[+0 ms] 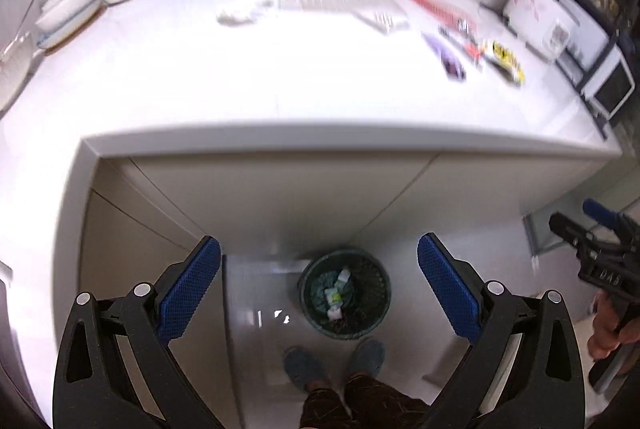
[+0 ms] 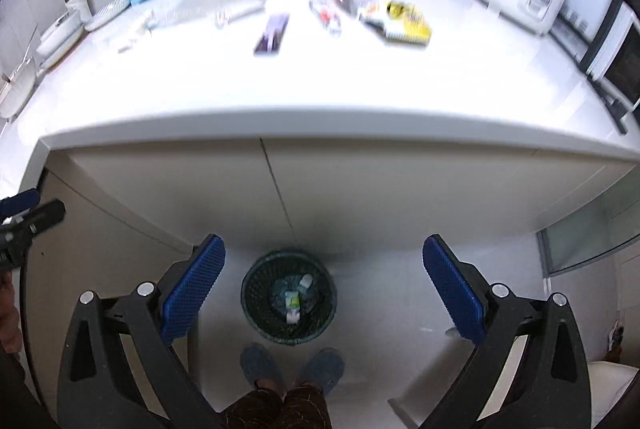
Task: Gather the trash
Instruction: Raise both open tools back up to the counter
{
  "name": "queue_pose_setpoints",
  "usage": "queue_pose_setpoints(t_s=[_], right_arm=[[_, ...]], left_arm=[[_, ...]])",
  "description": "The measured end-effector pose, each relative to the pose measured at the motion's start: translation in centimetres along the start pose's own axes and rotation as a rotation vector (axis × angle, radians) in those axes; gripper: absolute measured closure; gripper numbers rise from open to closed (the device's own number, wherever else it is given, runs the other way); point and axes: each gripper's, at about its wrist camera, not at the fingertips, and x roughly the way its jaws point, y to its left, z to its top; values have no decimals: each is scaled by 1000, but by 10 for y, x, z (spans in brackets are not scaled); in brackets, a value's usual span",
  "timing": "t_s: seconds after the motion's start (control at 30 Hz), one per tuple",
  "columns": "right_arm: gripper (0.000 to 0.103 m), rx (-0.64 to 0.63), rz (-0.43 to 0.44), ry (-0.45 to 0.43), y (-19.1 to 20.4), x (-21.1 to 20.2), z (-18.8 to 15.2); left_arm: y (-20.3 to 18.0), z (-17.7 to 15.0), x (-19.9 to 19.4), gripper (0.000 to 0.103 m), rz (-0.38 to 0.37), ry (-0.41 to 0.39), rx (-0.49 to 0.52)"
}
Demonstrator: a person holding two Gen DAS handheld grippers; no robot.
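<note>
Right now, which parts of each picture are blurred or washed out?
Left wrist view: the countertop glares white, its wrappers smeared by motion blur. Right wrist view: the same glare and blur; the trash basket reads sharper. Fisheye bends the counter edge in both.

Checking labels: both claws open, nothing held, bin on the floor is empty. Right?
Not quite. The bin isn't empty: the right wrist view shows a few pieces of trash already inside. The rest holds: left claw and right claw are both open with nothing held, and the bin is on the floor.
</note>
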Motion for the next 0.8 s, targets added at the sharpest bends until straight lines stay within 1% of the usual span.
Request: queue_pose_setpoints(t_s=[0.13, 0.23, 0.37, 0.43, 0.57, 0.67, 0.8], right_arm=[[8, 26, -3, -50, -1, -19, 16], [8, 40, 1, -78, -4, -39, 35], [8, 42, -21, -112, -6, -58, 62], [8, 53, -20, -116, -10, -61, 75], [8, 79, -24, -109, -21, -56, 96], [8, 86, -34, -90, -30, -46, 111], [8, 80, -30, -76, -42, -26, 135]], left_arm=[[3, 29, -26, 6, 32, -49, -4], [11, 55, -47, 6, 26, -82, -24], [12, 87, -73, 6, 54, -145, 7], [13, 100, -80, 6, 52, -156, 1], [15, 120, -81, 6, 70, -168, -1], [13, 134, -72, 6, 82, -157, 4], [15, 155, -55, 6, 102, -143, -17]])
